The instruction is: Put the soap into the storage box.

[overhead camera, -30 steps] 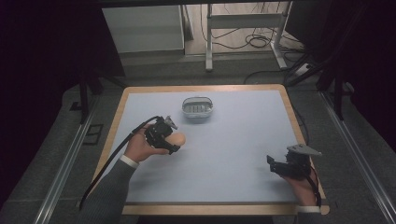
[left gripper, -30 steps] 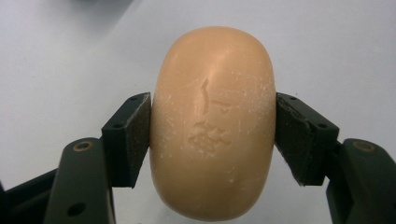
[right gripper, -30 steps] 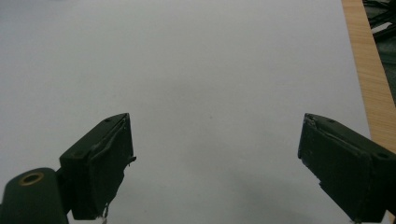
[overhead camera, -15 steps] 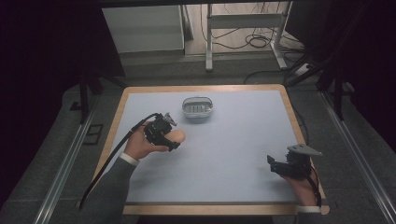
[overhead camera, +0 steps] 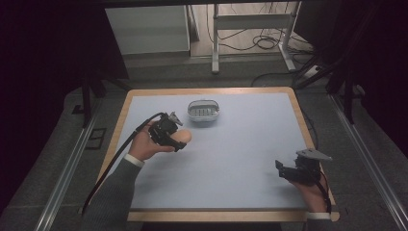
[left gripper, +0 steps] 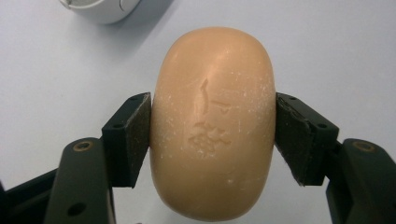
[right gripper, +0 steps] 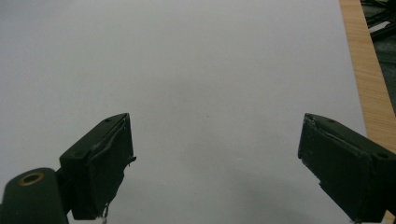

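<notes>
A tan oval bar of soap (left gripper: 212,123) with a stamped mark is clamped between the two black jaws of my left gripper (left gripper: 212,135), one pad on each long side. From above, that left gripper (overhead camera: 179,139) holds the soap (overhead camera: 183,137) just over the pale blue mat, left of centre. A white soap dish (overhead camera: 203,110) with a slotted insert sits behind it, near the far edge; its rim (left gripper: 100,8) peeks in at the top left of the left gripper view. My right gripper (right gripper: 215,163) stands open over bare mat, at the near right (overhead camera: 280,169).
The pale blue mat (overhead camera: 240,144) covers a wooden-edged table (overhead camera: 300,113); the wood strip (right gripper: 366,79) runs along the right of the right gripper view. Beyond the table are a dark floor, cables and a white metal frame (overhead camera: 250,21).
The left hand with the soap has drifted slightly toward the far side, closer to the dish. The right gripper has stayed where it was.
</notes>
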